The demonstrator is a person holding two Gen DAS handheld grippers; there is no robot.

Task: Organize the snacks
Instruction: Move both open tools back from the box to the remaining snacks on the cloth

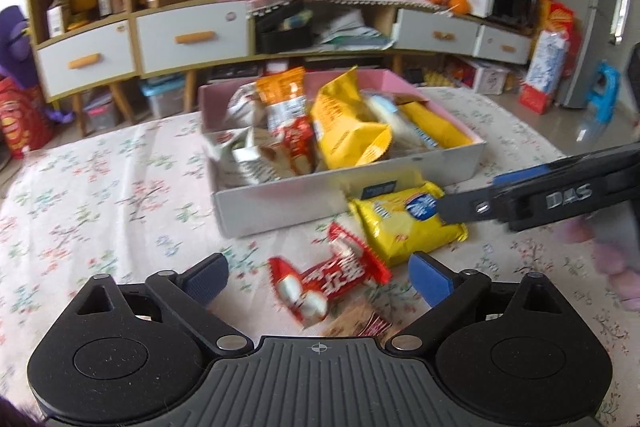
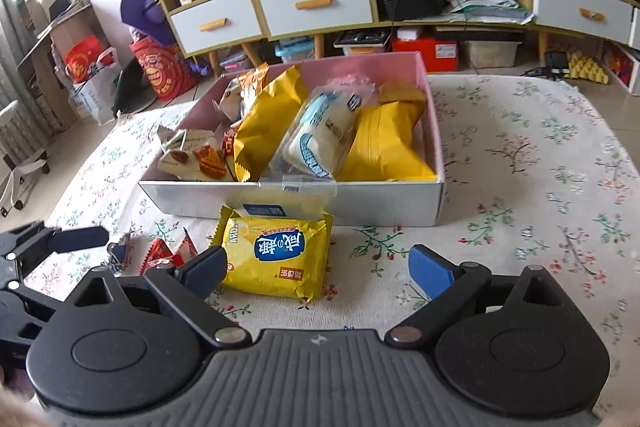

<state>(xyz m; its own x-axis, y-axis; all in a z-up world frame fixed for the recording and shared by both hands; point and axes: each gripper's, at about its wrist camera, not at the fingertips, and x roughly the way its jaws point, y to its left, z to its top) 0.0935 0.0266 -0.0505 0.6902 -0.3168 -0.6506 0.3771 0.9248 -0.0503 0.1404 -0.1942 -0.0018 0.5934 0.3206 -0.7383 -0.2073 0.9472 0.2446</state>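
A white box with a pink inside stands on the floral tablecloth, filled with several snack packs. A yellow cracker pack lies against the box's front wall. A red snack pack lies to its left, with a brown wrapper beside it. My left gripper is open, with the red pack between its fingers. My right gripper is open, just in front of the yellow pack; it also shows in the left wrist view with one finger over that pack.
A long sideboard with white drawers and cluttered shelves stands behind the table. Bags and boxes sit on the floor. The tablecloth right of the box is bare.
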